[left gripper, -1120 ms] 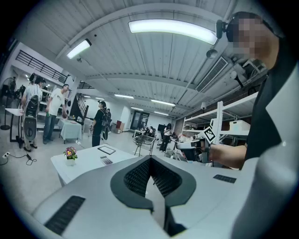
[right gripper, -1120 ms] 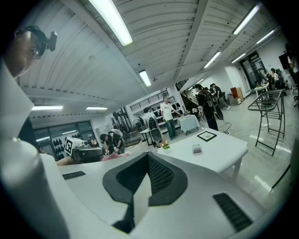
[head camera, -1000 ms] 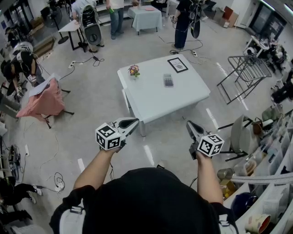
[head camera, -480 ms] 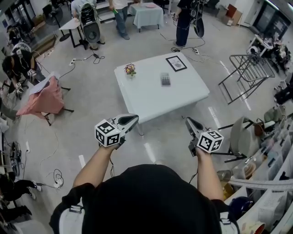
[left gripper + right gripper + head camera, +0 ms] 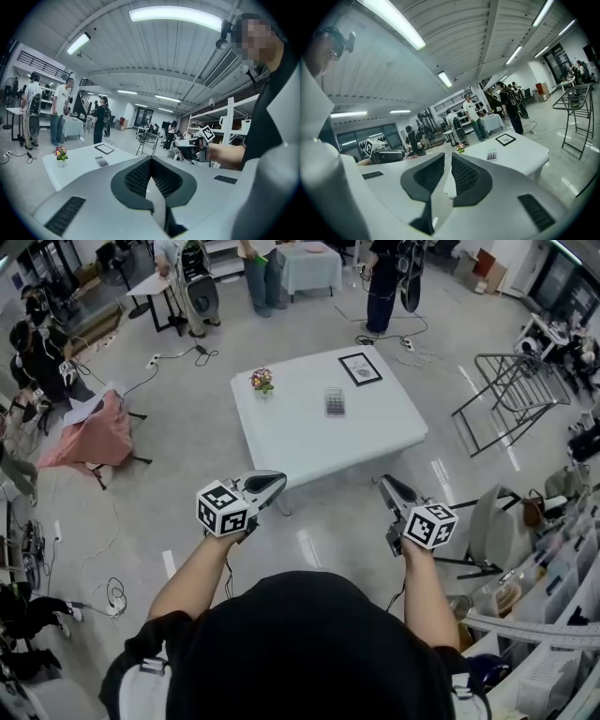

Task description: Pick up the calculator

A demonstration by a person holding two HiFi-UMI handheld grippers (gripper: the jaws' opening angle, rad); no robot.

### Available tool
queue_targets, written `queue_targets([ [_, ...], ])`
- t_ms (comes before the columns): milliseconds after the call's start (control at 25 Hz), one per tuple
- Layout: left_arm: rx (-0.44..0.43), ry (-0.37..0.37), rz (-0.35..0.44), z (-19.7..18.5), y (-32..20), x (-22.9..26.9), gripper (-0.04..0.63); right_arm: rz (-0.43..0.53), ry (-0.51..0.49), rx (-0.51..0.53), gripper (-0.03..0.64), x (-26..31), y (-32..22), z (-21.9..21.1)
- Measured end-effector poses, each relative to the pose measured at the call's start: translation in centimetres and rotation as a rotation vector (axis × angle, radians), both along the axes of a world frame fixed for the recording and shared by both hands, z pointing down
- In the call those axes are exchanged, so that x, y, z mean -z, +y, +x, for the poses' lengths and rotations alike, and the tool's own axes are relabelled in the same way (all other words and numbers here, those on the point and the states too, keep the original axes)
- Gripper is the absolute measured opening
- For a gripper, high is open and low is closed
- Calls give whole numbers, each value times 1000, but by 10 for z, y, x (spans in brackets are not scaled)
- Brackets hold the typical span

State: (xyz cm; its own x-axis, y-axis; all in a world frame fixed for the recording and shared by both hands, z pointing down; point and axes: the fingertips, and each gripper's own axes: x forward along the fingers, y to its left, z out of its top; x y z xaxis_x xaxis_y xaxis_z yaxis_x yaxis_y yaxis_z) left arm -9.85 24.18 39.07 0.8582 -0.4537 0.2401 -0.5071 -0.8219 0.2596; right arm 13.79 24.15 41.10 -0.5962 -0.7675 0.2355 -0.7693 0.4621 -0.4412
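The calculator (image 5: pixel 335 401), grey with dark keys, lies flat near the middle of the white table (image 5: pixel 300 442). It also shows small in the left gripper view as calculator (image 5: pixel 101 162) and in the right gripper view as calculator (image 5: pixel 491 155). Both grippers hang in the air short of the table's near edge, well apart from the calculator. The left gripper (image 5: pixel 277 482) holds nothing, and its pads meet. The right gripper (image 5: pixel 382 482) has its jaws opening, with a narrow gap and nothing between them.
On the table also stand a small flower pot (image 5: pixel 262 381) at the left and a black picture frame (image 5: pixel 360 368) at the back. A metal rack (image 5: pixel 502 395) stands right of the table and a pink-draped stand (image 5: pixel 89 437) left. People stand beyond the table.
The person has stepped forward, carrying both grippers toward the table. The people at the back look nearer.
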Motion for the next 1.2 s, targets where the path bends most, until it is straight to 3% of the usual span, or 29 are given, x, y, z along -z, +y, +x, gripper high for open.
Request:
queue_targets([
  [280, 10, -14, -10, 27, -7, 0, 18, -12, 9, 24, 159, -6, -9, 25],
  [520, 9, -17, -19, 49, -3, -5, 18, -25, 11, 44, 211, -12, -9, 39],
  [1200, -3, -15, -74, 74, -22, -26, 18, -76, 1, 35, 238, -34, -19, 61],
])
